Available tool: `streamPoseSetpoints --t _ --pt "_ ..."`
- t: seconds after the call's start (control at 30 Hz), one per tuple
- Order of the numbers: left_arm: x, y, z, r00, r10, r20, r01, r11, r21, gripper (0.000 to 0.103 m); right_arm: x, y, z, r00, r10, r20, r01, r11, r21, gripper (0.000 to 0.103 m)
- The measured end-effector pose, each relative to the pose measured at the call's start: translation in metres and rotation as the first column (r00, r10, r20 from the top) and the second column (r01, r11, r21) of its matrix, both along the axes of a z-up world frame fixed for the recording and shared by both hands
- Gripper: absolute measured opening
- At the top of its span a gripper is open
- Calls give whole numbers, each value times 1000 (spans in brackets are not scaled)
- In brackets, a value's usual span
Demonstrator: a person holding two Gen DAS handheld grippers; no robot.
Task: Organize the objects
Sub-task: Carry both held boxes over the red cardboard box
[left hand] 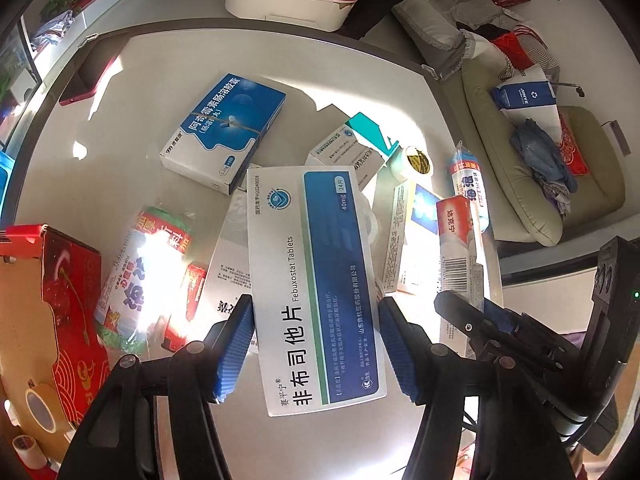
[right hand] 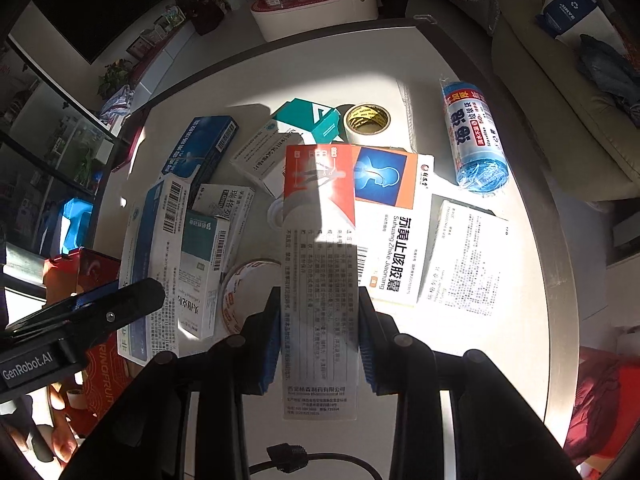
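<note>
My left gripper (left hand: 316,344) is shut on a white and blue Febuxostat tablet box (left hand: 312,280) and holds it above the white table (left hand: 132,96). My right gripper (right hand: 319,336) is shut on a long white and red medicine box (right hand: 320,248), also held above the table; the same box shows in the left wrist view (left hand: 458,248). Loose on the table lie a blue and white capsule box (left hand: 226,132), a teal and white box (right hand: 304,124), an orange and blue cough medicine box (right hand: 394,224) and several more white boxes (right hand: 466,256).
A roll of yellow tape (right hand: 368,120) and a blue bag roll (right hand: 474,136) lie at the far right of the table. A red cardboard box (left hand: 60,312) with tape rolls (left hand: 40,404) stands at the left. A sofa (left hand: 532,168) runs along the right.
</note>
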State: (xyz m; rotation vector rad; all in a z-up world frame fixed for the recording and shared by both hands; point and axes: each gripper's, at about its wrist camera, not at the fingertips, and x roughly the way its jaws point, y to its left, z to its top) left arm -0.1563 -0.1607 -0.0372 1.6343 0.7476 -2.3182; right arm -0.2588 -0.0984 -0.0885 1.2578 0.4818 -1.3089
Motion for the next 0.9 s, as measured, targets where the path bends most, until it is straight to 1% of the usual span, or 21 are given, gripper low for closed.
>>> streamPoseSetpoints --t 0.13,0.23,0.37,0.47,0.53,0.6,0.8,0.9 --pt "31 8 12 999 -4 -33 5 1000 29 66 10 27 9 1000 2 1 -2 1000 -20 33" --pt "56 10 21 998 0 -65 4 999 53 66 23 43 21 1000 24 6 -24 999 -44 33" --pt "92 8 37 994 25 -107 -17 997 76 66 51 63 44 997 79 10 -77 993 -93 33" --pt "123 0 50 988 57 -144 -44 995 91 66 76 73 59 992 127 30 -122 985 -124 33" --pt "142 -9 56 984 79 -163 -63 993 104 66 93 77 68 986 159 52 -150 979 -137 33" --pt "161 -19 62 980 103 -169 -88 991 98 66 112 78 77 978 195 68 -183 972 -150 33" --pt "216 -69 74 969 176 -175 -171 984 45 67 179 70 102 953 295 66 -278 942 -186 33" --pt "238 -100 74 956 242 -164 -241 970 22 67 219 61 108 935 349 65 -332 924 -188 33"
